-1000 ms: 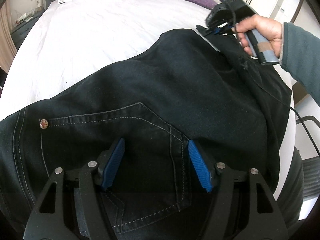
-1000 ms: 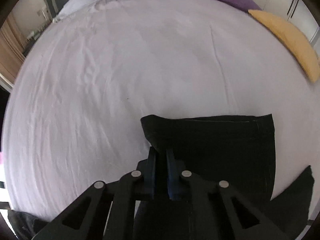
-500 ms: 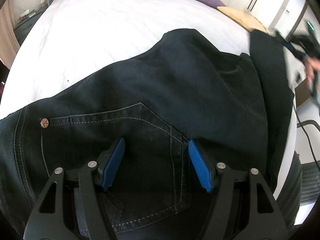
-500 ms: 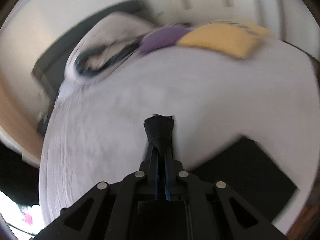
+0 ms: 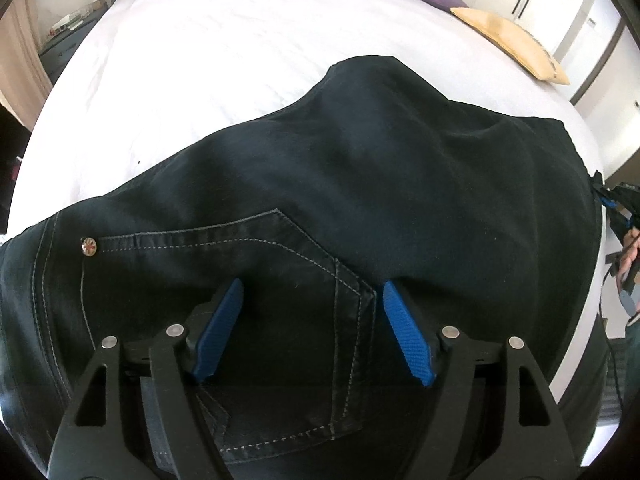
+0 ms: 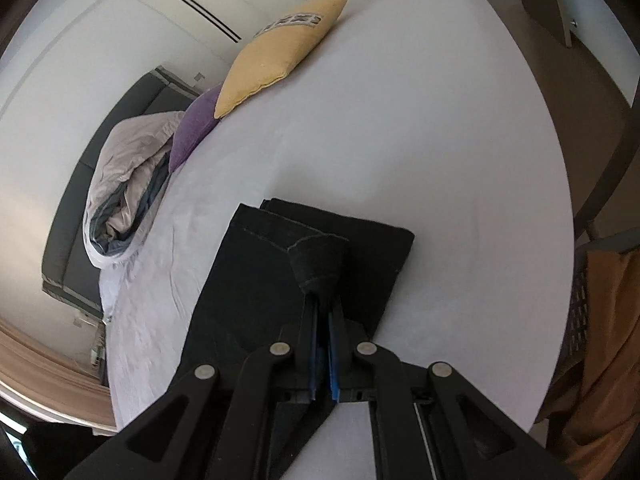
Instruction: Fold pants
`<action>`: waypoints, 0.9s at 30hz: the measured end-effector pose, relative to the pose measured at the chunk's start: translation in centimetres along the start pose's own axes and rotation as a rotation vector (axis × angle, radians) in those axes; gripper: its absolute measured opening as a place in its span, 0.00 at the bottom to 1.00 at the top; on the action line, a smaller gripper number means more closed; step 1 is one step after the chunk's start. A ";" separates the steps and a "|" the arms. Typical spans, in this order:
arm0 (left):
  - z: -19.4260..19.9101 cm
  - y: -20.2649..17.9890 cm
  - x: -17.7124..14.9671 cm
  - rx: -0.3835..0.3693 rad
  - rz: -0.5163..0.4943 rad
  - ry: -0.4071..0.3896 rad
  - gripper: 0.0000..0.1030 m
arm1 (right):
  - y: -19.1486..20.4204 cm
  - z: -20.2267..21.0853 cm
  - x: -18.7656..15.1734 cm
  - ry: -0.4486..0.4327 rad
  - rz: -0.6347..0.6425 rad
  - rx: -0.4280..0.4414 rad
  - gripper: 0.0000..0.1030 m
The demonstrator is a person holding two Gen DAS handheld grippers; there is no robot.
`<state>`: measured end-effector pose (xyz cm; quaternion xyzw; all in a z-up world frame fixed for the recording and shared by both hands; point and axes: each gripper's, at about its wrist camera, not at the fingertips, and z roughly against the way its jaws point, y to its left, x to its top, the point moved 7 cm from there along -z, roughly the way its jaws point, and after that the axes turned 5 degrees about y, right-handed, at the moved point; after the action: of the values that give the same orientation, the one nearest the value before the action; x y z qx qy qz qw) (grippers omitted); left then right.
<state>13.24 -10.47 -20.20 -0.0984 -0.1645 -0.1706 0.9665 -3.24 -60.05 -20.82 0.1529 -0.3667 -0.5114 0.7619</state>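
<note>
Black pants (image 5: 400, 184) lie on the white bed, back pocket (image 5: 280, 272) up, with a small rivet (image 5: 89, 246) at its corner. My left gripper (image 5: 312, 286) points down over that pocket. Its blue pads (image 5: 218, 328) stand wide apart and the jaws are opening; flat pocket cloth lies between them, unpinched. My right gripper (image 6: 323, 300) is shut on the bunched hem (image 6: 318, 264) of a pant leg (image 6: 256, 272), which lies stretched out on the sheet. In the left wrist view the right gripper (image 5: 612, 200) shows at the right edge, held by a hand (image 5: 632, 256).
White bed sheet (image 6: 440, 160) spreads around the pants. A yellow pillow (image 6: 280, 52), a purple pillow (image 6: 192, 132) and a rolled duvet (image 6: 128, 184) lie at the bed's far side. A chair with brown cloth (image 6: 600, 320) stands past the bed's edge.
The right gripper swung away to the right with the leg hem and rolled, so the leg now lies stretched out. The left gripper stayed over the pocket and its pads spread a little wider.
</note>
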 end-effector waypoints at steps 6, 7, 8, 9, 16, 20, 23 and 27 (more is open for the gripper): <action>0.0 -0.7 -0.1 0.018 0.012 0.010 0.79 | -0.6 0.3 0.4 -0.035 -0.051 0.029 0.04; -0.1 -0.9 -0.2 0.019 0.013 0.009 0.79 | -0.7 0.4 0.5 -0.036 -0.053 0.031 0.04; -0.2 -1.0 -0.2 0.019 0.013 0.007 0.81 | -0.8 0.3 0.6 -0.032 -0.053 0.036 0.04; -0.4 -1.4 -0.2 0.020 0.011 0.006 0.82 | -0.8 0.2 0.6 -0.030 -0.056 0.040 0.04; -0.7 -2.1 -0.3 0.032 -0.005 -0.003 0.84 | -0.7 -1.1 0.4 0.056 -0.050 0.072 0.06; -0.8 -2.6 -0.4 0.039 -0.007 -0.007 0.86 | 0.2 -0.9 0.9 0.079 -0.055 0.136 0.46; -1.0 -2.9 -0.5 0.040 -0.011 -0.007 0.86 | 0.7 -1.3 1.1 0.095 -0.029 0.112 0.48; -1.2 -3.3 -0.5 0.043 -0.020 -0.007 0.87 | 0.6 -2.2 1.5 0.111 -0.005 0.046 0.17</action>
<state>11.92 -13.64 -21.09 -0.0764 -0.1727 -0.1761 0.9661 -0.97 -61.43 -21.34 0.1994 -0.3354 -0.4954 0.7761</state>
